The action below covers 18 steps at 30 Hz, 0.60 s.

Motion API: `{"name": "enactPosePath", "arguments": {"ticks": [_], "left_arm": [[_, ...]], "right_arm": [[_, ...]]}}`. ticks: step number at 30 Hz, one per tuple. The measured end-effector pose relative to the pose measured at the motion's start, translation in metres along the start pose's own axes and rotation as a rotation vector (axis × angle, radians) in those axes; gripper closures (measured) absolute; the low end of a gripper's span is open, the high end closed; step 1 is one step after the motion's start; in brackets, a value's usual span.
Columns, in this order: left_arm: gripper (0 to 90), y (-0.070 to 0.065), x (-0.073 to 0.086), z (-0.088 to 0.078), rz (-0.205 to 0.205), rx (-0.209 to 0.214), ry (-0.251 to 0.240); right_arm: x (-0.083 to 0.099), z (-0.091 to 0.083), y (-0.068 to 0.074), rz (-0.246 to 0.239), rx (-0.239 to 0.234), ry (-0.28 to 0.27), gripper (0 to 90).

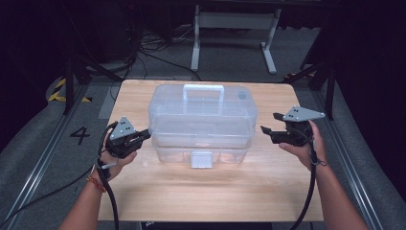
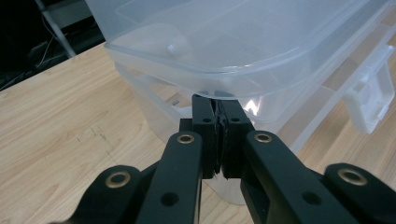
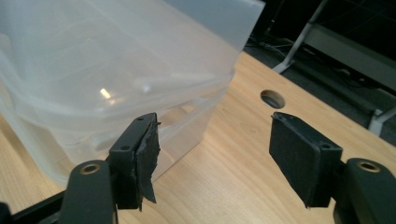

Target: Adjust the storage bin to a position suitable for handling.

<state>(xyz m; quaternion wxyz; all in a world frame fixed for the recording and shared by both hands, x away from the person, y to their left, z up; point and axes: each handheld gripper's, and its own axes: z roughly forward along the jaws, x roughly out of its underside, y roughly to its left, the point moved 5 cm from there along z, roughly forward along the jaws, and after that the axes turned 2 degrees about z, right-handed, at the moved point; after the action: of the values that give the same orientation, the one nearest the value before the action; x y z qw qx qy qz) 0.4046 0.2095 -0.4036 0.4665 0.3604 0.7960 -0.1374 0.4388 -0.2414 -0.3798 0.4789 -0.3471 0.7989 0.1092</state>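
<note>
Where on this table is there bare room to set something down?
The widest free patch is the wood between the clear box and the table's near edge. Narrower strips flank the box, but the left tongs and right tongs crowd them. Behind the box, only a thin strip.

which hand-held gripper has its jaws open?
The right hand-held gripper, at the right end of the clear plastic box: bare table shows between its pads. The left hand-held gripper is shut, pads pressed together under the box rim.
</note>
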Motion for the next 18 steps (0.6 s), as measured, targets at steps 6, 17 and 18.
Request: {"name": "enactPosePath", "arguments": {"ticks": [6,17,18], "left_arm": [[86.5,0.001,-0.005,-0.001,0.007,-0.013,0.001],[86.4,0.006,-0.014,-0.002,0.015,-0.028,-0.006],[86.1,0.006,-0.014,-0.002,0.011,-0.027,-0.004]], "right_arm": [[0.008,0.013,0.011,-0.022,-0.029,0.009,32.7],[-0.006,0.024,0.025,-0.041,-0.012,-0.071,39.6],[-0.007,0.024,0.025,-0.038,-0.013,-0.076,39.8]]}}
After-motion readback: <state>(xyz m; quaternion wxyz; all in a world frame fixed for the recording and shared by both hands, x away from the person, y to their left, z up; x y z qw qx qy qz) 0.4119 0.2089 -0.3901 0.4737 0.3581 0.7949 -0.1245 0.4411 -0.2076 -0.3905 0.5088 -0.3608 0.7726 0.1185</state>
